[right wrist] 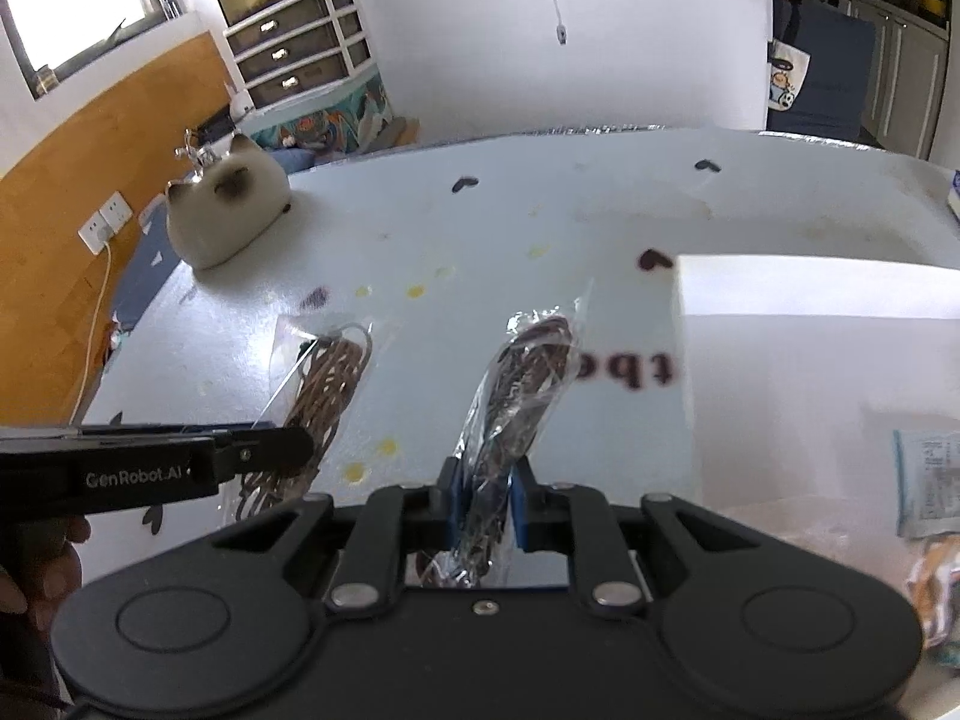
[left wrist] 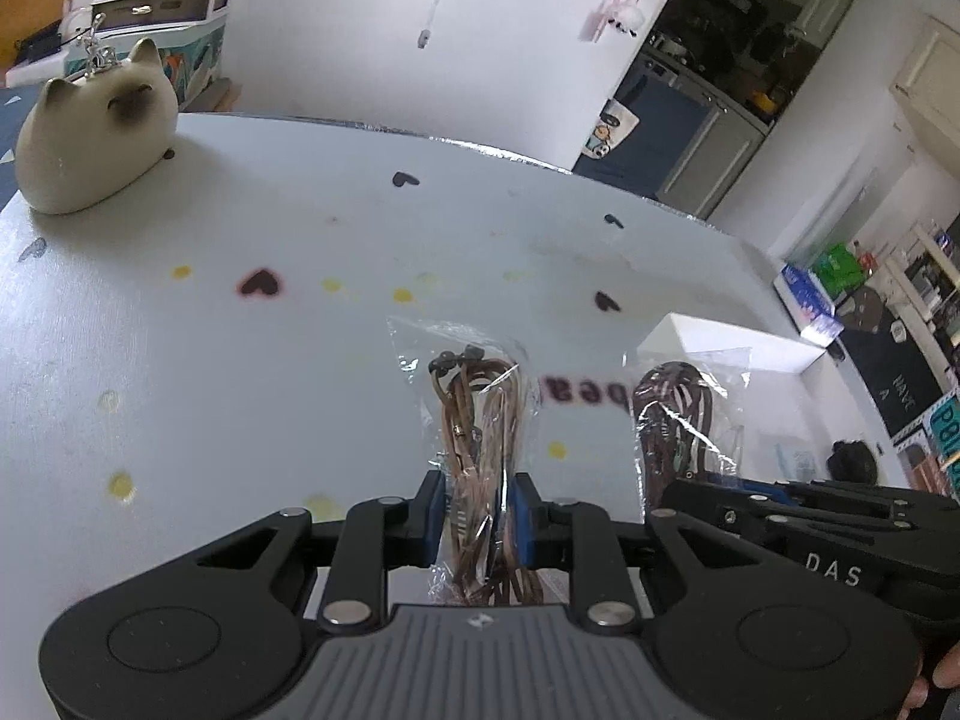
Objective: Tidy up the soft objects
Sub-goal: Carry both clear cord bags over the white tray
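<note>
above the desk [left wrist: 210, 390] my left claw [left wrist: 478, 516] pinches a clear bag of tan cord [left wrist: 480, 414], my right claw [right wrist: 485, 498] a bag of dark cord [right wrist: 522, 384]; both are lifted beside a white box [right wrist: 810, 348].

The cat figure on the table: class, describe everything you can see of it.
The cat figure is cream, round and smooth, probably ceramic or soft plastic, with two pointed ears, a dark brown face patch and a small dark tail tip. It sits upright near the far left corner of the white table, touching only the tabletop, far from both tools.
</note>
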Demonstrator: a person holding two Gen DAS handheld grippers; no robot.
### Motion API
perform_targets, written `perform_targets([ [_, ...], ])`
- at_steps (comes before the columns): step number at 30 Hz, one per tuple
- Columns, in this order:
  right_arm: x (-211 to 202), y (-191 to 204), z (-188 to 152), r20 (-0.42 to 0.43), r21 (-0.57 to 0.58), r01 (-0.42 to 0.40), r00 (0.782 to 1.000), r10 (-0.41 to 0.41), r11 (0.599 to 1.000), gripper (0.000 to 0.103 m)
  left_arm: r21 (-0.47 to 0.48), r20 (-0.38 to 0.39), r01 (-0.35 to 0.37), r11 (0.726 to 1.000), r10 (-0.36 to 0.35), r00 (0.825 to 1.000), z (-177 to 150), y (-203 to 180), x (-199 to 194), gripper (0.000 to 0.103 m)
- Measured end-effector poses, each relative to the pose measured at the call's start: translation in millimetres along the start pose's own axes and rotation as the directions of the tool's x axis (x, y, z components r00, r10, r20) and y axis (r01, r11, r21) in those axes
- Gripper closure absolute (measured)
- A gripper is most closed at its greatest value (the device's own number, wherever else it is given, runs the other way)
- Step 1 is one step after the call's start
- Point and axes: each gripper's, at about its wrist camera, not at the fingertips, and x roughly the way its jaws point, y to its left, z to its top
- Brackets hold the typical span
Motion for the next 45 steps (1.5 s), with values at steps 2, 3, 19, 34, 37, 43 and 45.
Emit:
perform_targets([
  [2, -9.8, -8.8, 0.8, 0.017, 0.000, -0.004, 1.000, 0.004, 1.000, 0.086, -0.005, 0.016, -0.002, 1.000, 0.002, 1.000, -0.7, -8.7, -5.3, 0.078],
  [3, -14.2, -13.7, 2.1, 0.025, 0.000, -0.006, 1.000, 0.006, 1.000, 0.086, -0.006, 0.025, -0.003, 1.000, 0.003, 1.000, -0.1, -13.7, -7.3, 0.078],
  [19, -61.6, -105.2, 19.9, 0.090, -0.011, -0.020, 0.996, 0.020, 1.000, 0.086, -0.027, 0.122, 0.032, 0.999, -0.029, 0.992, 7.4, -114.5, -4.2, 0.078],
  [34, -69.3, -178.7, 25.0, 0.091, 0.019, -0.012, 0.996, 0.010, 1.000, 0.086, -0.026, 0.115, 0.046, 0.999, -0.043, 0.992, 14.4, -176.7, 37.8, 0.078],
  [37, -65.8, -189.1, 27.5, 0.085, 0.025, -0.009, 0.996, 0.006, 1.000, 0.086, -0.014, 0.128, 0.050, 0.999, -0.048, 0.991, 17.8, -183.3, 48.3, 0.078],
  [43, -56.6, -205.2, 33.0, 0.069, 0.024, 0.001, 0.998, -0.003, 1.000, 0.086, 0.024, 0.142, 0.061, 0.998, -0.064, 0.988, 24.6, -197.4, 76.6, 0.078],
  [45, -52.9, -209.7, 34.9, 0.062, 0.028, 0.003, 0.998, -0.004, 1.000, 0.086, 0.042, 0.134, 0.060, 0.997, -0.066, 0.989, 25.9, -201.5, 87.8, 0.078],
])
